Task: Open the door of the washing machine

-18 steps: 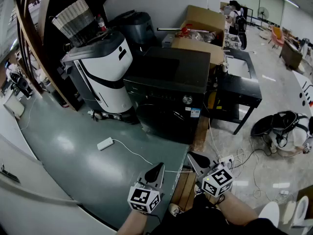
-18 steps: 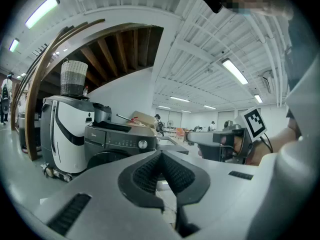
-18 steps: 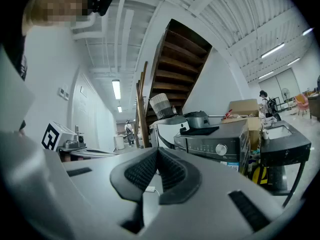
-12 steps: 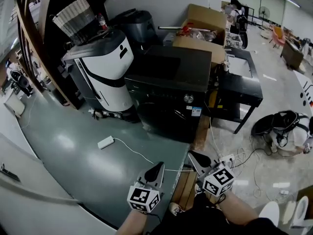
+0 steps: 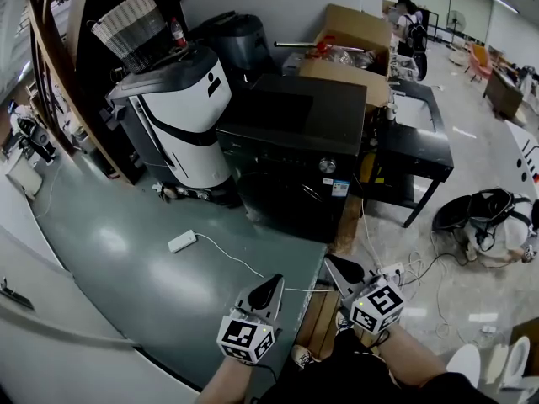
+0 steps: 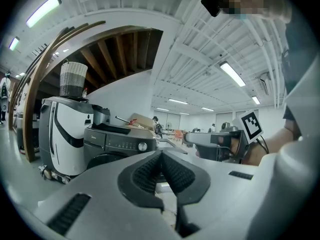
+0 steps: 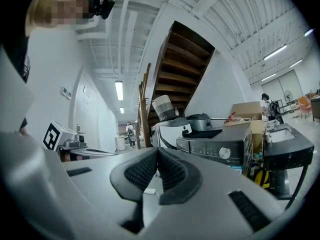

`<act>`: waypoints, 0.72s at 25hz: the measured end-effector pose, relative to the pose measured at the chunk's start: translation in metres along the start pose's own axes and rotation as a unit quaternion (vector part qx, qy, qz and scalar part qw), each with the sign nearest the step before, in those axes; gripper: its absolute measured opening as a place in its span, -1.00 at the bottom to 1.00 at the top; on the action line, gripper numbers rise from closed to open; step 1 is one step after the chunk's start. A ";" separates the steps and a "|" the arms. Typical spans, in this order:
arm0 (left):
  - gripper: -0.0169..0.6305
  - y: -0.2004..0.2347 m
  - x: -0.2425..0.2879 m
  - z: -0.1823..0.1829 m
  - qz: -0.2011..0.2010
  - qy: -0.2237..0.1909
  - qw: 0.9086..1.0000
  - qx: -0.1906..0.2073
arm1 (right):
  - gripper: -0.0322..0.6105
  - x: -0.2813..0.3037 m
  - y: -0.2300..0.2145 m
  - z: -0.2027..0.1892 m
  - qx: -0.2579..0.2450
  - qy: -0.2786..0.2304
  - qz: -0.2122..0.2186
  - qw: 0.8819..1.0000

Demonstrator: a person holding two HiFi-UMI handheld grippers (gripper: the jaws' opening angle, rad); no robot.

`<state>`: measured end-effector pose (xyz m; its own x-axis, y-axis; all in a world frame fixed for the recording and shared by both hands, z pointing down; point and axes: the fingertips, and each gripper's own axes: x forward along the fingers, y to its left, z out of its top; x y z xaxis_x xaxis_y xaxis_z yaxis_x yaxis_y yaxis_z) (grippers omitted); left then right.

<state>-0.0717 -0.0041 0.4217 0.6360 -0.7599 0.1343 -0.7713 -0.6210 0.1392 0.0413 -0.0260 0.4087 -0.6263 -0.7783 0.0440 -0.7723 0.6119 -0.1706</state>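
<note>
**Standing off from the washer, both grippers shut and empty**

We see the washing machine [image 5: 290, 146], black and front-loading, on the floor at the far edge of the green floor patch [image 5: 126, 268]. Its round door [image 5: 278, 202] faces us and looks flush with the front, so closed. A silver knob [image 5: 327, 166] sits at the right end of the control panel.

Both grippers sit low in the head view, well apart from the machine and pointing towards it. Left gripper [image 5: 271, 286]: jaws together, ribbed pads meeting, nothing between them. Right gripper [image 5: 334, 268]: same, pads pressed together, empty. Neither touches the door.

Around the washer:
- A white-and-grey appliance [image 5: 181, 116] is just beside its left side.
- A woven basket [image 5: 126, 28] is on or behind that appliance; we can't tell which.
- A cardboard box [image 5: 349, 53] is behind its right rear corner.
- A black table [image 5: 421, 141] is just beside its right side.

On the green floor, between us and the machine, a white adapter [image 5: 182, 243] lies with a white cable [image 5: 236, 266] running towards the grippers.
</note>
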 end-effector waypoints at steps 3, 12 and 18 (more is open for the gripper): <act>-0.89 0.001 -0.001 0.002 -0.001 -0.001 1.000 0.003 | -0.85 0.001 -0.001 0.001 -0.003 -0.001 -0.004 1.000; -0.60 0.004 0.008 0.004 0.006 -0.005 1.000 0.007 | -0.52 0.012 -0.016 0.004 -0.018 -0.004 0.005 1.000; -0.44 0.008 0.029 0.006 0.014 -0.004 1.000 0.009 | -0.33 0.029 -0.042 0.003 -0.042 0.002 0.016 0.999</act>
<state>-0.0596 -0.0328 0.4204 0.6145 -0.7783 0.1290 -0.7888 -0.6034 0.1170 0.0557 -0.0741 0.4142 -0.6516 -0.7574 0.0436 -0.7576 0.6467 -0.0884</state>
